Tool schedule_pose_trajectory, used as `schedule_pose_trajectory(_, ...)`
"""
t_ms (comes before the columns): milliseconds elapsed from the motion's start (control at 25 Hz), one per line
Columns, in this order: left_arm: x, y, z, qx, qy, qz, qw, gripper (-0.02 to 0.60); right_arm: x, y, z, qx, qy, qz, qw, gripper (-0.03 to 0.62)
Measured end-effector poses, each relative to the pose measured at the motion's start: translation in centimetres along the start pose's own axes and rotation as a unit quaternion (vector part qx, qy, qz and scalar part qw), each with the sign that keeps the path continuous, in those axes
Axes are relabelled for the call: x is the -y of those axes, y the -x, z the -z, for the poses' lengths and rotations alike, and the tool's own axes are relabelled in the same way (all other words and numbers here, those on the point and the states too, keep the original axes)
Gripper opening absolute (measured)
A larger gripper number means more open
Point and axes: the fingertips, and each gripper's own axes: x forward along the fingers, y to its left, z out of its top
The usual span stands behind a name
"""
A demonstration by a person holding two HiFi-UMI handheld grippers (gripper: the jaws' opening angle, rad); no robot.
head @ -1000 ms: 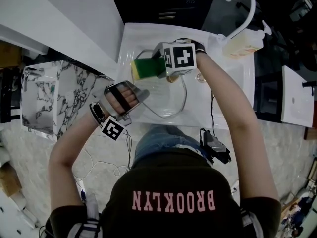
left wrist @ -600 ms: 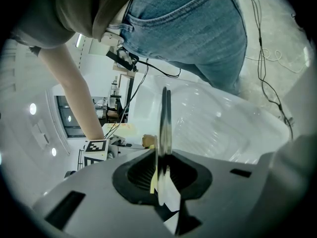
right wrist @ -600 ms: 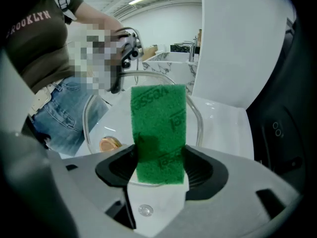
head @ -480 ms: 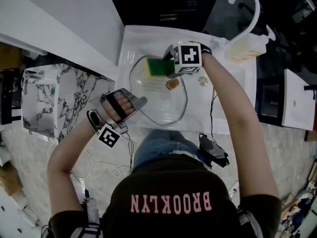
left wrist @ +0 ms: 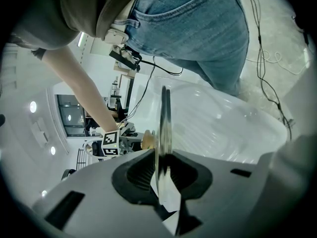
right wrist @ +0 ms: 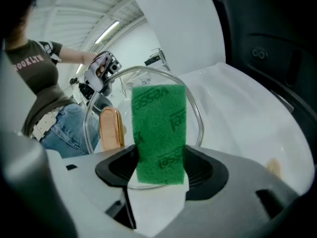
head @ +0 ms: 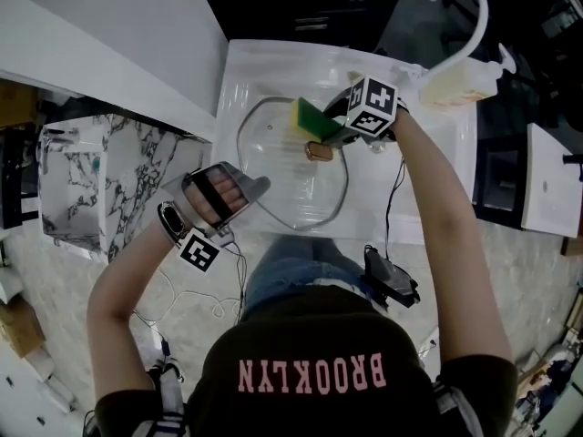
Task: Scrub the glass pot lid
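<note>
The glass pot lid (head: pixel 291 185) lies tilted in the white sink (head: pixel 250 66), its wooden knob (head: pixel 319 151) facing up. My left gripper (head: pixel 248 189) is shut on the lid's near-left rim; in the left gripper view the rim (left wrist: pixel 164 123) runs edge-on between the jaws of that gripper (left wrist: pixel 161 175). My right gripper (head: pixel 335 127) is shut on a green and yellow sponge (head: pixel 308 116), which rests on the lid's far part just beyond the knob. In the right gripper view the sponge (right wrist: pixel 158 118) stands in that gripper (right wrist: pixel 159 170), with the lid's rim (right wrist: pixel 199 120) and the knob (right wrist: pixel 111 128) behind it.
A white curved faucet (head: pixel 466 12) and a soap bottle (head: pixel 454 87) stand at the sink's far right. A marble-patterned box (head: pixel 86 180) sits left of the sink, under a white counter edge (head: pixel 100 66). Cables hang near the person's waist (head: pixel 390 276).
My right gripper has carried the sponge rightward and farther back across the lid, and its marker cube has turned. The left gripper has shifted only slightly while holding the rim.
</note>
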Motion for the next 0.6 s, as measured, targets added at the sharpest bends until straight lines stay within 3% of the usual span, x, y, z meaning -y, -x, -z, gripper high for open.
schedule_pose_trajectory(120, 0.0, 0.0, 0.0, 0.001, 0.001, -0.001, 1.0000, 0.058, -0.1, -0.1, 1.7, 0.039, -0.075, -0.003, 0.996, 0.278)
schedule_pose_trajectory(320, 0.0, 0.0, 0.0, 0.002, 0.001, -0.002, 1.0000, 0.058, -0.8, -0.4, 5.0, 0.094, -0.197, -0.008, 0.976, 0.278)
schedule_pose_trajectory(520, -0.1, 0.0, 0.2, 0.002, -0.004, -0.002, 1.0000, 0.058, -1.6, -1.1, 7.6, 0.105, -0.267, 0.002, 0.958, 0.278)
schedule_pose_trajectory(600, -0.1, 0.1, 0.2, 0.003, -0.004, -0.002, 1.0000, 0.058, -1.9, -1.4, 8.7, 0.090, -0.275, 0.014, 0.957, 0.278)
